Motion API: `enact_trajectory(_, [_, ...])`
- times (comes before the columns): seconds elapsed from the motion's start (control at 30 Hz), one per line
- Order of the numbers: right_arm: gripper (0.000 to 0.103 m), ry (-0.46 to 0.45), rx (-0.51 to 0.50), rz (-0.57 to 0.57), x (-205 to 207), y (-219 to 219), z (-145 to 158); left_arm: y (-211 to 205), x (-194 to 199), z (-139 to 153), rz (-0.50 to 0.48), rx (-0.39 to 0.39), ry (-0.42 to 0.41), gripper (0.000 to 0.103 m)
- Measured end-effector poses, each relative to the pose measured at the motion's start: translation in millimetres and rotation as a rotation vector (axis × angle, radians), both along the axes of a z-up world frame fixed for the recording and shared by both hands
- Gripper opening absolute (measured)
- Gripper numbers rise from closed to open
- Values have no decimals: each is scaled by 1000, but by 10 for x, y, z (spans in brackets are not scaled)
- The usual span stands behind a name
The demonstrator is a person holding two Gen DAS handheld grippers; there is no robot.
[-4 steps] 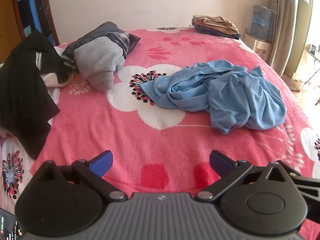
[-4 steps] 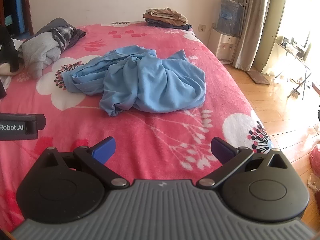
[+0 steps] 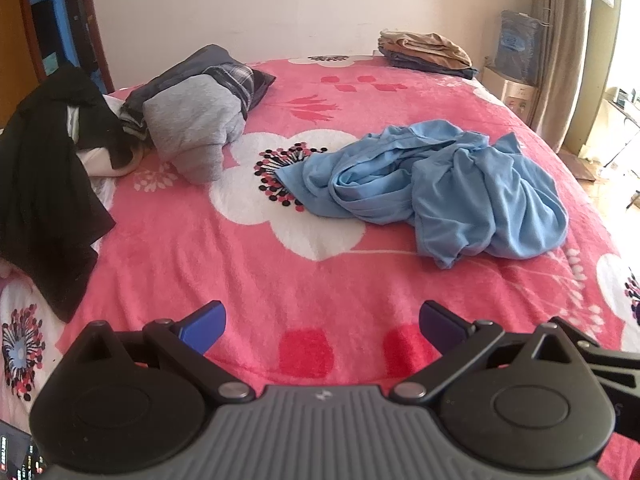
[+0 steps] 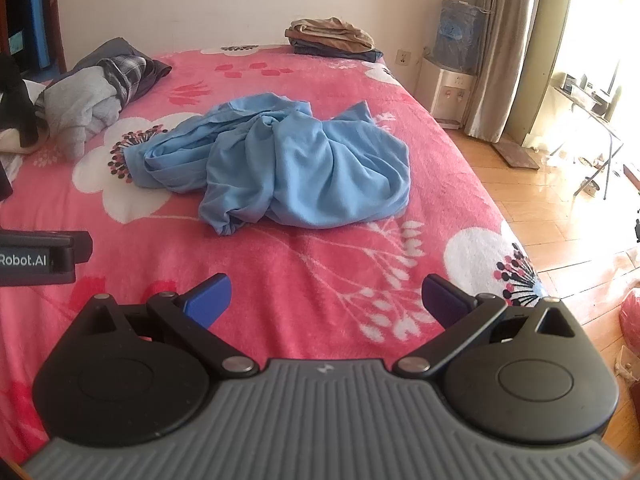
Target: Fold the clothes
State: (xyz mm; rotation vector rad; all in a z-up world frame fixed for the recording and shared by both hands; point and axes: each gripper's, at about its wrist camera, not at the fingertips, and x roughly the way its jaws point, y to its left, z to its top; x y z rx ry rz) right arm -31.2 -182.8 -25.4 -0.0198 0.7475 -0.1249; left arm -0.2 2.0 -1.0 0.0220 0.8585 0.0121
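Both grippers hover over the fleecy pink floral blanket [image 3: 248, 280], fingers spread wide and grasping nothing: left gripper [image 3: 322, 326], right gripper [image 4: 326, 300]. The blue shirt [image 4: 280, 164], thin and soft, lies crumpled in a loose heap at 12 o'clock from the right gripper, 1 o'clock from the left. At 10 o'clock lies a grey bundle [image 3: 192, 124], possibly sweatshirt knit. A folded tan stack [image 3: 424, 50] rests at the far edge.

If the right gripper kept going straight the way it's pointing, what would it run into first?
Probably the pink blanket: the open right gripper tilts down at bare bedding. The crumpled blue garment lies farther along that line, though depth is hard to judge.
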Motion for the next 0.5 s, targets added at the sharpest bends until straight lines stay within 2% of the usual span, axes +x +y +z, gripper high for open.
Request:
enact_trajectory(0.2, [102,-4,3,1,-3,-20,10,30,11,-8,-20,-30,14,103])
enact_trajectory(0.5, [102,-3,-4,-15,-5,-24,27,90,-23,8,39,-31,-23,103])
